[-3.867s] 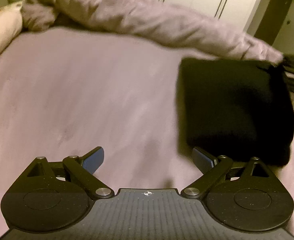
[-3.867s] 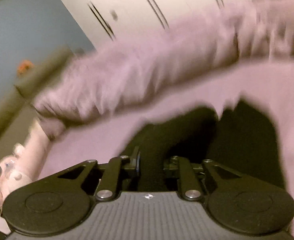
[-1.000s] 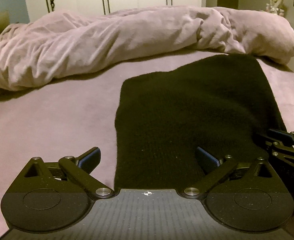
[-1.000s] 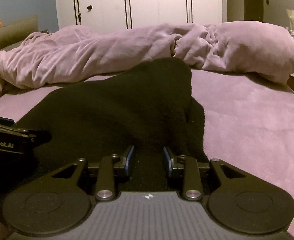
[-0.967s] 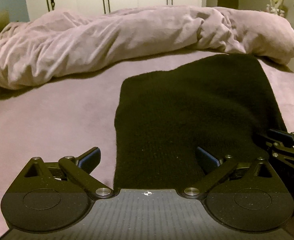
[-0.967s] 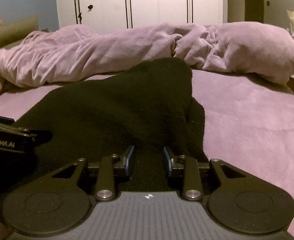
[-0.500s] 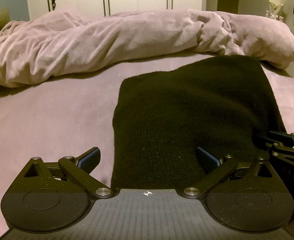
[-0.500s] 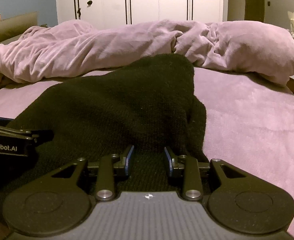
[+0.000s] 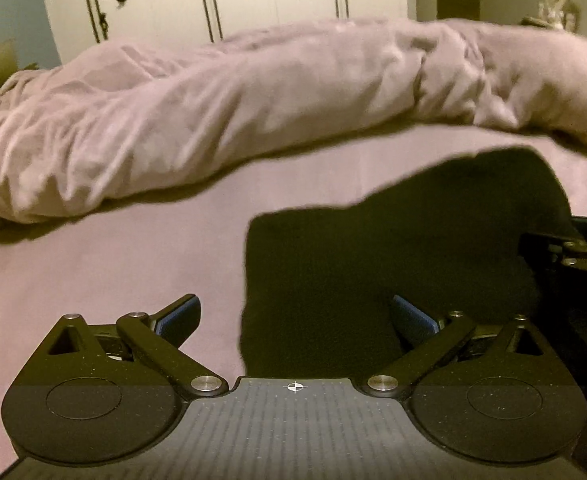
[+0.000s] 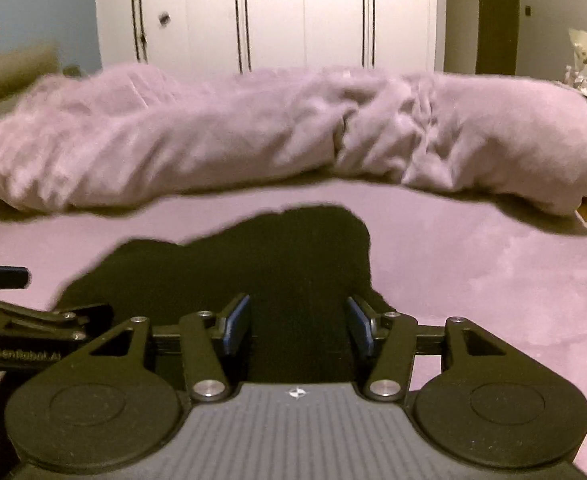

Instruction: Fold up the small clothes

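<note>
Right wrist view: the right gripper (image 10: 298,326), jaws opening and pressing nothing, and the wide-open, empty left gripper (image 9: 295,320) face the folded black garment (image 10: 253,264) lying released on the bed (image 10: 473,264) just ahead of both.

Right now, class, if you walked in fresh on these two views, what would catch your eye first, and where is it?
First, the black garment lying on the mauve bed, dark against pale, just ahead of both grippers. Next, the rumpled duvet heaped across the far side of the bed, below the white wardrobe. The right gripper has its jaws opening with the garment between them, pads off it; the left gripper stands wide open.
</note>
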A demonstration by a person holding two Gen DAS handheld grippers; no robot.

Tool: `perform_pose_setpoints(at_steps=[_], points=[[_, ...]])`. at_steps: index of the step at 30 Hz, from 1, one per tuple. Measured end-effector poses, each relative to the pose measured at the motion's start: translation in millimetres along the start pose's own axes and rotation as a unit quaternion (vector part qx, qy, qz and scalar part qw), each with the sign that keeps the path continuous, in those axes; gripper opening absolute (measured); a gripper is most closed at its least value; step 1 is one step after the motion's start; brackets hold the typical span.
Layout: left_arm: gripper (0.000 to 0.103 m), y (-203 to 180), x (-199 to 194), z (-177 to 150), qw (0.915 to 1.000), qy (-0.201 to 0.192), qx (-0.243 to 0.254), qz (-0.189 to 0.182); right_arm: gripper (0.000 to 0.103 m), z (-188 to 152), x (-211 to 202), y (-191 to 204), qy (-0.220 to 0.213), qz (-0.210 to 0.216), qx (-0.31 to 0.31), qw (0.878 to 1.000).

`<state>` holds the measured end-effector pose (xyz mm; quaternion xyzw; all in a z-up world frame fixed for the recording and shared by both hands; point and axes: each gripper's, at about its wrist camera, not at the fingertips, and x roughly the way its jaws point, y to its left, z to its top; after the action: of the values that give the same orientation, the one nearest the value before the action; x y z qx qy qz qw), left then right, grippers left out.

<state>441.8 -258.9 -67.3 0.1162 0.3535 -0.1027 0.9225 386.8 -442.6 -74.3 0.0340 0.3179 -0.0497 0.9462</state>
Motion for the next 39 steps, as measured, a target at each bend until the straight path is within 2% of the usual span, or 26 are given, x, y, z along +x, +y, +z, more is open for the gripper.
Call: perform_pose_setpoints(at_steps=[1, 3, 4, 6, 8, 9, 13, 16, 18, 19, 20, 21, 22, 23, 25, 27, 28, 30, 32, 35, 36, 37, 39], points=[[0.103, -1.7, 6.8, -2.8, 1.0, -0.003, -0.004, -0.002, 0.056, -3.8, 13.4, 0.7, 0.013, -0.008, -0.01, 1.0], [0.103, -3.2, 12.5, -7.5, 0.9998, -0.013, -0.015, 0.002, 0.083, -13.5, 31.1, -1.2, 0.027, -0.026, -0.012, 0.999], [0.103, -4.7, 14.6, -11.1, 0.9995, -0.025, -0.015, 0.008, 0.086, -15.6, 37.8, -6.9, 0.035, -0.026, 0.008, 0.999], [0.103, -7.6, 18.4, -18.1, 0.999, -0.039, -0.006, 0.02, 0.098, -16.3, 49.1, -30.0, 0.059, 0.007, 0.081, 0.995], [0.103, -7.6, 18.0, -21.0, 0.9985, -0.048, -0.008, 0.024, 0.098, -17.4, 54.4, -42.4, 0.072, 0.024, 0.121, 0.99], [0.103, -6.6, 15.9, -20.3, 0.9986, -0.048, -0.007, 0.023, 0.098, -16.7, 50.5, -40.3, 0.065, 0.02, 0.115, 0.991], [0.103, 19.4, -13.9, -23.2, 0.998, -0.054, -0.03, -0.011, 0.096, -15.2, -9.6, -19.4, -0.021, 0.001, 0.043, 0.999], [0.103, 43.5, -46.9, -43.2, 0.9961, -0.061, -0.053, -0.034, 0.096, -33.7, -69.6, -21.2, -0.083, 0.017, 0.042, 0.996], [0.103, 56.6, -64.7, -61.1, 0.9952, -0.064, -0.063, -0.038, 0.092, -53.3, -97.4, -22.8, -0.093, 0.023, 0.046, 0.994], [0.103, 62.4, -71.3, -69.4, 0.9947, -0.065, -0.072, -0.035, 0.088, -61.5, -105.4, -21.9, -0.095, 0.02, 0.044, 0.994], [0.103, 67.6, -75.8, -77.0, 0.9939, -0.065, -0.083, -0.033, 0.079, -70.8, -111.9, -20.0, -0.094, 0.023, 0.039, 0.995], [0.103, 71.2, -77.7, -81.9, 0.9933, -0.059, -0.093, -0.035, 0.075, -79.5, -114.8, -17.3, -0.09, 0.027, 0.031, 0.995], [0.103, 74.6, -78.3, -85.0, 0.9927, -0.051, -0.101, -0.041, 0.074, -87.6, -115.3, -14.3, -0.078, 0.027, 0.026, 0.996], [0.103, 77.9, -78.4, -84.6, 0.992, -0.042, -0.108, -0.05, 0.066, -95.5, -110.5, -11.1, -0.053, 0.029, 0.02, 0.998], [0.103, 83.3, -77.5, -78.6, 0.9902, -0.018, -0.12, -0.069, 0.064, -106.7, -91.6, -10.3, -0.01, 0.045, 0.03, 0.999], [0.103, 88.4, -75.9, -70.6, 0.9875, 0.001, -0.126, -0.094, 0.065, -107.0, -88.5, -15.9, -0.003, 0.054, 0.046, 0.998], [0.103, 91.4, -74.4, -67.4, 0.9851, 0.01, -0.131, -0.111, 0.067, -102.7, -92.7, -18.7, -0.005, 0.059, 0.052, 0.997], [0.103, 95.6, -67.2, -57.7, 0.9772, 0.029, -0.14, -0.157, 0.079, -92.9, -100.8, -29.2, -0.019, 0.072, 0.076, 0.994], [0.103, 92.1, -50.6, -49.9, 0.9649, 0.067, -0.148, -0.206, 0.087, -85.7, -103.9, -45.1, -0.032, 0.079, 0.106, 0.991], [0.103, 84.5, -17.7, -44.1, 0.9483, 0.11, -0.164, -0.248, 0.091, -74.8, -84.7, -70.9, -0.012, 0.105, 0.151, 0.983], [0.103, 84.3, -6.2, -43.8, 0.9385, 0.126, -0.176, -0.269, 0.098, -72.4, -73.6, -79.4, 0.002, 0.121, 0.165, 0.979], [0.103, 84.9, 4.9, -43.5, 0.9271, 0.142, -0.189, -0.291, 0.098, -70.8, -61.3, -88.5, 0.02, 0.133, 0.178, 0.975], [0.103, 83.8, 25.5, -42.2, 0.913, 0.166, -0.205, -0.311, 0.098, -67.6, -38.5, -105.2, 0.045, 0.157, 0.203, 0.965]])
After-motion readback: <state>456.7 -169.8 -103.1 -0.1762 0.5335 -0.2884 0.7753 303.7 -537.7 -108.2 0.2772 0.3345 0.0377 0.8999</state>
